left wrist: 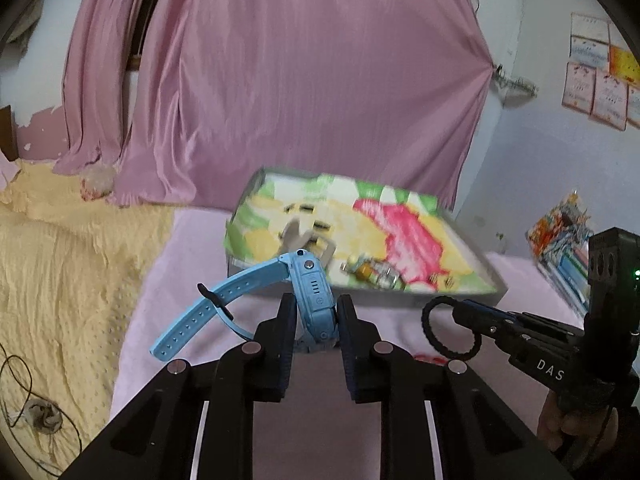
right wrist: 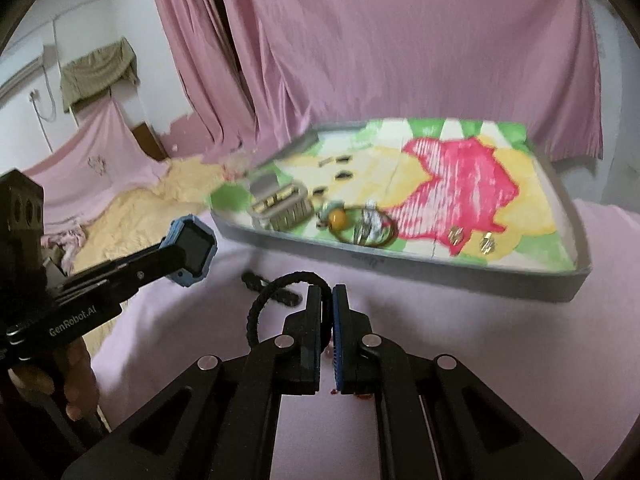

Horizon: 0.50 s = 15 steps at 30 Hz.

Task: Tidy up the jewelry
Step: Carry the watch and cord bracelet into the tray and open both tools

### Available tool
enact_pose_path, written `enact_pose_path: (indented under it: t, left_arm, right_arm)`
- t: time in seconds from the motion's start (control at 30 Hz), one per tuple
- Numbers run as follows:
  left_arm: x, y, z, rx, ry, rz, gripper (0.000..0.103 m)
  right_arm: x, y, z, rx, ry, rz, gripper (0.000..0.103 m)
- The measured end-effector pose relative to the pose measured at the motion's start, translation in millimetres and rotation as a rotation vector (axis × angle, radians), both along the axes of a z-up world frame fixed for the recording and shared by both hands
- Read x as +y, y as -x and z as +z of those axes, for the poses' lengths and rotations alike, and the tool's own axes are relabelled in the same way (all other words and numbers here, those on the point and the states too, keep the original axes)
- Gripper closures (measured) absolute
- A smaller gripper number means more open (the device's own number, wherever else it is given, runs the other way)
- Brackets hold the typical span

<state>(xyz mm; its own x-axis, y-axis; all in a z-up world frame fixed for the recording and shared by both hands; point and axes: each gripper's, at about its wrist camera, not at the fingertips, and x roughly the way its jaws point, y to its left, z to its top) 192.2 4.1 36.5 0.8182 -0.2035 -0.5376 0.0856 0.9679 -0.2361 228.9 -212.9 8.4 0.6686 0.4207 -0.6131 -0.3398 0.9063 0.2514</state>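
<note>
My left gripper [left wrist: 314, 312] is shut on a light blue smartwatch [left wrist: 312, 284], held above the pink sheet; its strap [left wrist: 200, 316] hangs out to the left. It also shows in the right wrist view [right wrist: 194, 250]. My right gripper [right wrist: 327, 294] is shut on a black hair tie [right wrist: 272, 292], seen in the left wrist view as a ring [left wrist: 448, 328]. Ahead lies a grey tray [right wrist: 440, 272] lined with a colourful flower cloth. It holds a small jewelry box [right wrist: 280, 204], a bracelet with an amber bead [right wrist: 362, 224] and two gold earrings [right wrist: 472, 240].
A second black hair tie [right wrist: 272, 288] lies on the pink sheet under my right gripper. A yellow blanket [left wrist: 60, 280] covers the bed to the left. Pink curtains [left wrist: 300, 80] hang behind the tray. Books [left wrist: 564, 248] are stacked at the right wall.
</note>
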Motion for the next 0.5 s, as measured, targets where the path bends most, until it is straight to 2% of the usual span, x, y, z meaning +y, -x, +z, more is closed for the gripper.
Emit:
enact_pose_path:
  t: [0.23,0.5]
  left_arm:
    - [-20,-25,10,-0.028,-0.014,-0.027,0.084]
    - [-57,-63,16,-0.040,-0.043,-0.109,0.084]
  right_arm:
    - [-31,-9,23,-0.086,-0.007,-0.096,0.098]
    - [-57,-49,21,-0.071,0.024,-0.210,0.098]
